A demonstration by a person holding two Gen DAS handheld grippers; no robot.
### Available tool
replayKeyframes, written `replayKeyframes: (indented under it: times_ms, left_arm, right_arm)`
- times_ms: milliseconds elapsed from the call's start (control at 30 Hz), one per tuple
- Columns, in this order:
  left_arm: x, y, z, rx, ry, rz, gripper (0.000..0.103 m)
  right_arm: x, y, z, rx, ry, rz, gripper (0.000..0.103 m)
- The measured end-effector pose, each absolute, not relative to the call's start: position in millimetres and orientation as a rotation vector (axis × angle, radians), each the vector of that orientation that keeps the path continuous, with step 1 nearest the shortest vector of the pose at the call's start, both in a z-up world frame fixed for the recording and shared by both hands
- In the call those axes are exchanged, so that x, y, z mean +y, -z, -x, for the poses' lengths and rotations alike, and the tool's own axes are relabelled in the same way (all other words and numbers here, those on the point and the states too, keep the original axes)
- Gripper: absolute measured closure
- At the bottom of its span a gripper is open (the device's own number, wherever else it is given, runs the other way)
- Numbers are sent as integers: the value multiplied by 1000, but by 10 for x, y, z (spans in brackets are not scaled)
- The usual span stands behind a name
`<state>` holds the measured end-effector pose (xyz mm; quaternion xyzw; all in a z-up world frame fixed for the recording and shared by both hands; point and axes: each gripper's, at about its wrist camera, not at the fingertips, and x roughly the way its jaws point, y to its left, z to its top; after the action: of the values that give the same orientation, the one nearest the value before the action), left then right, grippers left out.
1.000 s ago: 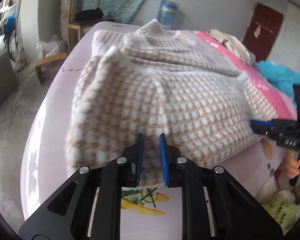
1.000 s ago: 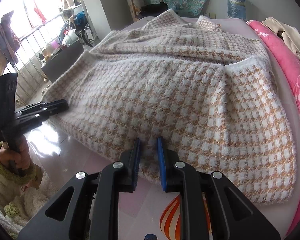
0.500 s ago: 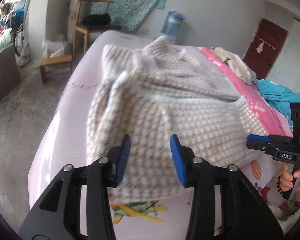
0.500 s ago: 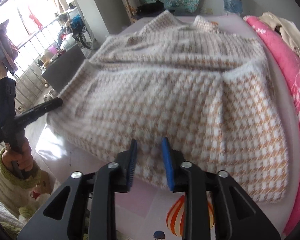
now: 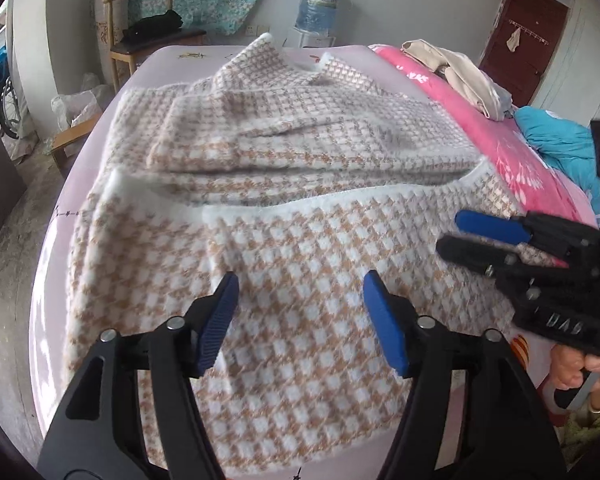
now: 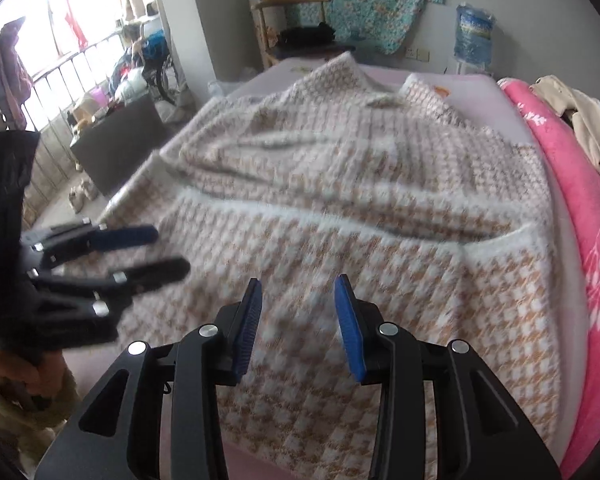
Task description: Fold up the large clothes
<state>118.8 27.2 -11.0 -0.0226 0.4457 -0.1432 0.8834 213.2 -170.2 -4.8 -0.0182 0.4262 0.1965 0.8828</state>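
A fluffy tan-and-white houndstooth garment (image 5: pixel 300 200) (image 6: pixel 340 220) lies spread on the bed. Its near part is folded over, with a white-trimmed edge running across the middle. My left gripper (image 5: pixel 300 280) (image 6: pixel 172 249) hovers above the near part with its jaws opening and nothing between the blue pads. My right gripper (image 6: pixel 299 282) (image 5: pixel 450 231) hangs open just to its right, also above the cloth and gripping nothing. A hand holds each gripper's handle at the picture edges.
The pale pink bed sheet (image 5: pixel 52 280) shows around the garment. A pink blanket (image 5: pixel 500 152), beige clothes (image 5: pixel 452 68) and a blue bundle (image 5: pixel 556 140) line the right side. A wooden chair (image 5: pixel 148 32) and water bottle (image 5: pixel 320 4) stand past the far end.
Both grippers went from nearly shut at the garment's near edge to open, letting the cloth go. They have lifted, moved over the garment and come closer to each other.
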Motion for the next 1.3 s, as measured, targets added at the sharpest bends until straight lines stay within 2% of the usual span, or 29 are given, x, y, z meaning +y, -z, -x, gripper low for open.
replayKeyframes:
  times_ms: [133, 333, 467, 567, 667, 800, 900, 1233, 1300]
  left_arm:
    - [187, 209, -1258, 951, 264, 10, 39]
    - [182, 202, -1326, 973, 251, 6, 35]
    - [190, 198, -1360, 988, 243, 18, 34]
    - [188, 137, -1368, 977, 242, 18, 34]
    - [174, 77, -1383, 961, 238, 8, 33]
    - [134, 152, -1469, 986, 185, -36, 28]
    - [199, 241, -1544, 1016, 153, 5, 17]
    - [365, 123, -1477, 1022, 118, 39, 17]
    - [398, 106, -1458, 1025, 100, 27, 17]
  right_arm:
    - [-1767, 387, -2383, 965, -388, 9, 65]
    - [-1862, 176, -2414, 944, -403, -51, 65]
    - [-1846, 410, -2524, 980, -389, -43, 65]
    - [-1843, 327, -2532, 987, -383, -36, 65]
    - [-1887, 240, -2489, 982, -387, -58, 63]
    - [-1881, 305, -2457, 986, -347, -22, 53]
    - [-1895, 386, -2507, 997, -341, -35, 51]
    - [-1815, 25, -2149, 951, -469, 28, 49]
    - [-1749, 57, -2055, 963, -494, 64, 45]
